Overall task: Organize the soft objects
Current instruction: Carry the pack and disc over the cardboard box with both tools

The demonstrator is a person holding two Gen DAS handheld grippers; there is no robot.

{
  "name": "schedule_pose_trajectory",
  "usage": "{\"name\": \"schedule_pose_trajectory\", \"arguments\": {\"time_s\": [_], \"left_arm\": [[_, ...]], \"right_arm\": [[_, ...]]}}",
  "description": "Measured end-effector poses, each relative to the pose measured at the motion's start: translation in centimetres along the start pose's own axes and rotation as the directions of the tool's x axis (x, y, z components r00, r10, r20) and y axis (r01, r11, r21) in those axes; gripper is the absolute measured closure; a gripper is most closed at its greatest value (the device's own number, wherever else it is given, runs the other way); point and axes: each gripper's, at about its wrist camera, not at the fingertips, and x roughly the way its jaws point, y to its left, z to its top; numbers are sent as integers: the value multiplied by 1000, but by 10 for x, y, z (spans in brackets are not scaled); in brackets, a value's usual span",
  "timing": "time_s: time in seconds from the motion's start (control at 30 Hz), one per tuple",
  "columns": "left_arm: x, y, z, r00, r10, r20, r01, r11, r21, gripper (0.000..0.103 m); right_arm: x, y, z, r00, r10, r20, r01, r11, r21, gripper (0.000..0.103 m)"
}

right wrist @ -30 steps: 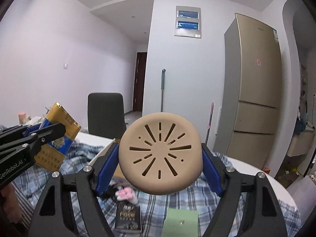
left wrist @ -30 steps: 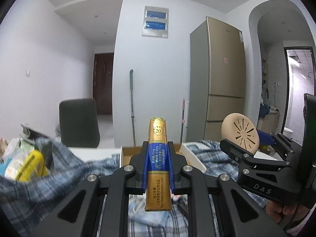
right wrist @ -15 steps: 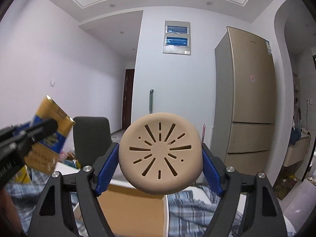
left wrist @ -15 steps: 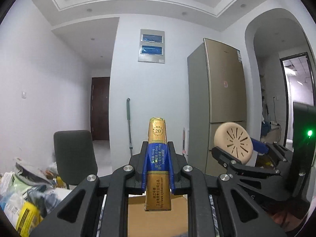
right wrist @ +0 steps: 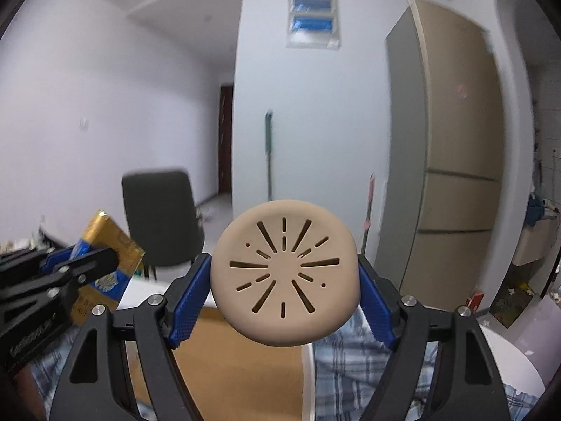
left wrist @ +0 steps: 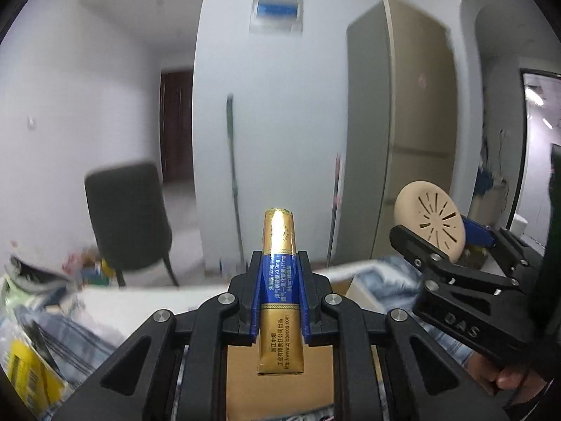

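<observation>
My left gripper (left wrist: 279, 280) is shut on a gold and blue soft pack (left wrist: 279, 245), held upright above a cardboard box (left wrist: 280, 379). My right gripper (right wrist: 284, 280) is shut on a round beige pad with slots (right wrist: 284, 273), held over the same box (right wrist: 238, 365). In the left wrist view the beige pad (left wrist: 429, 221) and right gripper (left wrist: 452, 245) are to the right. In the right wrist view the gold pack (right wrist: 105, 266) and left gripper (right wrist: 80, 263) are at the left.
A checked blue cloth (right wrist: 350, 358) covers the table around the box. A yellow packet (left wrist: 28, 379) and other clutter lie at the left. A dark chair (left wrist: 128, 217), a mop (left wrist: 233, 175) and a fridge (left wrist: 413, 140) stand behind the table.
Both grippers have tilted back down after pointing up at the room; the box and the cloth show lower in both views. Both holds are unchanged.
</observation>
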Motion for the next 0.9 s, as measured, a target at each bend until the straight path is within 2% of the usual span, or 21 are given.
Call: {"name": "schedule_pose_trajectory", "arguments": {"time_s": [0.1,0.17,0.4,0.6,0.73,0.8,0.9], "left_arm": [[29,11,-6,991,-17,-133,13,999,-29,86],[41,13,-11,982,-11,-188,6,1000,-31,86],[72,22,-25,951,-10,-309,-8,998,-58,86],[77,19,-40,937,1,-348,-19,999,-47,86],[75,20,-46,934,5,-358,-19,999,-37,86],[77,19,-47,927,18,-375,-34,999,-37,85],[81,20,-50,919,14,-395,-35,998,-46,85]], "right_arm": [[21,3,-10,994,46,-102,-47,999,-7,25],[33,4,-20,983,77,-167,-77,997,7,25],[68,9,-54,923,139,-358,-140,990,23,25],[76,17,-67,901,137,-411,-156,988,-12,25],[79,21,-70,895,142,-423,-165,986,-18,25],[78,24,-70,895,138,-424,-165,986,-28,25],[82,24,-73,884,151,-442,-179,984,-23,24]]}}
